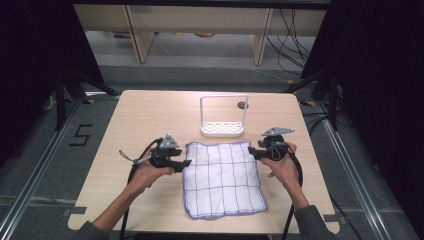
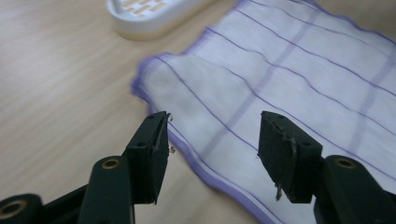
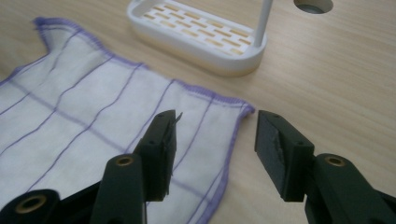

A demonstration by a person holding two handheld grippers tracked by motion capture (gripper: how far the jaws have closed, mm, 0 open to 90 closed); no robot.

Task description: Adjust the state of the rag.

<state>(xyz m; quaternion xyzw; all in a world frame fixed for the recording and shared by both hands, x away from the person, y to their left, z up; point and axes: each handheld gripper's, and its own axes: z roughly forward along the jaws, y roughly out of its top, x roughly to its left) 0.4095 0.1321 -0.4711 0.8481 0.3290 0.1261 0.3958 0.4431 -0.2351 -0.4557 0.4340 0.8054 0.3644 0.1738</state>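
**A:** ok so where are the grippers at? Starting with the left one.

**B:** The left gripper (image 1: 186,163) sits at the cloth's (image 1: 223,178) near-left edge, jaws standing apart with nothing pinched. In the left gripper view the purple hem runs right through the gap between its fingertips (image 2: 156,140), and the cloth (image 2: 289,88) spreads out ahead and off to that gripper's right, flat on the table (image 2: 56,84). Pads aren't pressing on it as far as I can see.

**A:** And the right one?

**B:** Same deal, mirrored. The right gripper (image 1: 251,152) is at the far-right corner of the cloth, jaws parted, holding nothing. In the right gripper view one of its fingertips (image 3: 164,135) hangs over the fabric, the other is over bare wood, and the cloth corner (image 3: 246,109) lies just ahead of the gap. The rest of the cloth (image 3: 84,112) stretches away to that gripper's left.

**A:** Anything past the cloth?

**B:** Yeah, a white rack (image 3: 196,35) with a slotted base, just beyond the cloth's far edge. From the high view it's ahead of both grippers, roughly between them (image 1: 223,116), near the cloth but not touching it. There's also a round hole in the table (image 3: 314,4) behind the rack.
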